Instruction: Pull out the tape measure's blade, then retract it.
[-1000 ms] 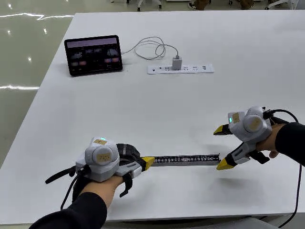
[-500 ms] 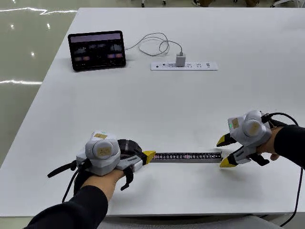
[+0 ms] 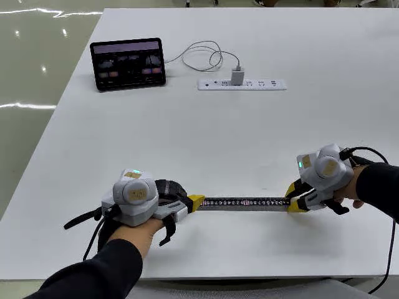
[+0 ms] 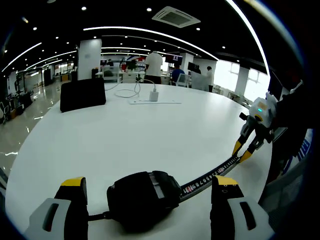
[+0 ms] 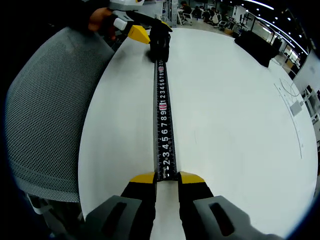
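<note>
Tape measure (image 4: pixel 145 197), one; left tongs (image 4: pixel 149 182), right tongs (image 5: pixel 167 177)

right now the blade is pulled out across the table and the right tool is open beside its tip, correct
Not quite. The right tool is shut on the tip of the blade, not open beside it; the right gripper view shows both jaws pinching it. The blade is indeed pulled out across the table.
</note>
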